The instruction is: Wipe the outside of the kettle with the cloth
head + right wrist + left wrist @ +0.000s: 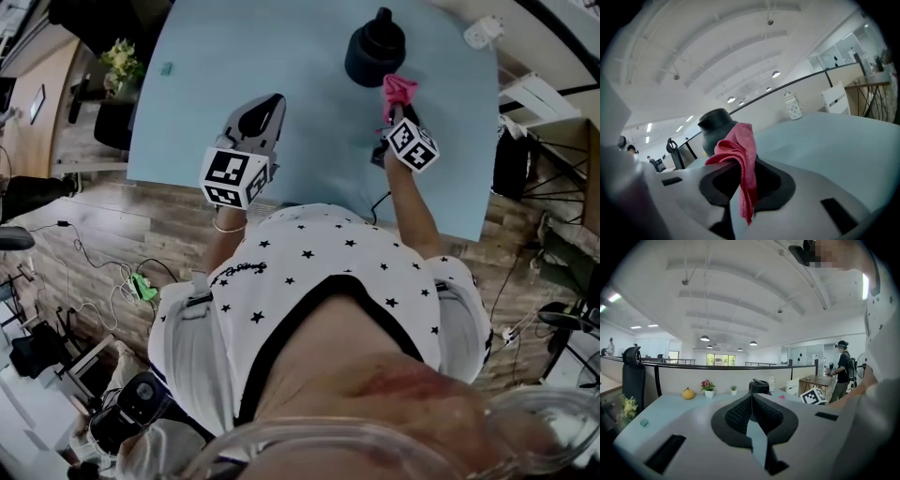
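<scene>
A black kettle (pixel 375 47) stands at the far side of the light blue table (pixel 281 56). My right gripper (pixel 397 111) hovers just in front of it, shut on a pink-red cloth (pixel 398 90). In the right gripper view the cloth (pixel 740 154) hangs folded from between the jaws of the right gripper (pixel 743 164), with the kettle (pixel 715 127) close behind it. My left gripper (pixel 271 103) is over the table to the kettle's left, shut on nothing. In the left gripper view, the left gripper (pixel 751 397) has its tips meeting, and the kettle (pixel 759 386) shows beyond them.
A yellow gourd (pixel 688 393), a potted flower (pixel 708 387) and a small plant (pixel 733 389) line the table's far edge. A white jar (pixel 793 105) and a white chair (pixel 836 100) stand beyond the kettle. A small green item (pixel 167 67) lies far left. A person (pixel 843 369) stands off to the right.
</scene>
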Motion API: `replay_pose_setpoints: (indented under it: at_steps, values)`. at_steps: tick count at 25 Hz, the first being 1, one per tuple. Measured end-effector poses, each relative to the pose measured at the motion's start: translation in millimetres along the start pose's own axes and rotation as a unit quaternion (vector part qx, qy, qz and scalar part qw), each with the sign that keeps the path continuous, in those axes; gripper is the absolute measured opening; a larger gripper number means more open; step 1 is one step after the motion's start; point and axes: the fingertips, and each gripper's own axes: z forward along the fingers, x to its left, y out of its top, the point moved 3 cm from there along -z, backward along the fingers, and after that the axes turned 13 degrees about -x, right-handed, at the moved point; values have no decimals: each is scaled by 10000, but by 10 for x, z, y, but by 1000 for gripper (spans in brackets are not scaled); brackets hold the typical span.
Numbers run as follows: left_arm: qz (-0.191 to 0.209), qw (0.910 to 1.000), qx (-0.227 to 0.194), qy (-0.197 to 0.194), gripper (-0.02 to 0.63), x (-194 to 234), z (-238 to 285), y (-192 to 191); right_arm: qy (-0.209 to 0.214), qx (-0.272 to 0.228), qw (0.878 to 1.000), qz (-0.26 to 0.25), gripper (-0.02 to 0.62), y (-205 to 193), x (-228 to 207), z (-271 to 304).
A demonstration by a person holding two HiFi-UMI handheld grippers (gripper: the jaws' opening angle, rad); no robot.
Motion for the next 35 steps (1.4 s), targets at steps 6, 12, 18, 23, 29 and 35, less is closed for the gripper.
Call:
replay_pose_setpoints:
  at_steps: [6,12,18,23,29,35]
  values:
    - [80,10000,-2,-17,29,91,82,-2,679,-393,9969,-48,71,510,110,-266]
    - [146,9998,-7,-117,29,127,248,3,1330,-881,9871,-134,71,1081,426,-500]
    - [110,9996,-32,-266,29,101,329,-5,1683,-1060,9796,-303,69,1307,673,-615]
    - [110,9995,-40,-290,29,100,328,-10,1765,-958,9793,-248,69,1278,739,-638]
    - [94,9996,-31,-248,29,152,311,-15,1861,-901,9781,-243,69,1235,820,-619]
    - [58,9998,23,-194,29,201,277,-53,1797,-873,9792,-347,69,1182,822,-586]
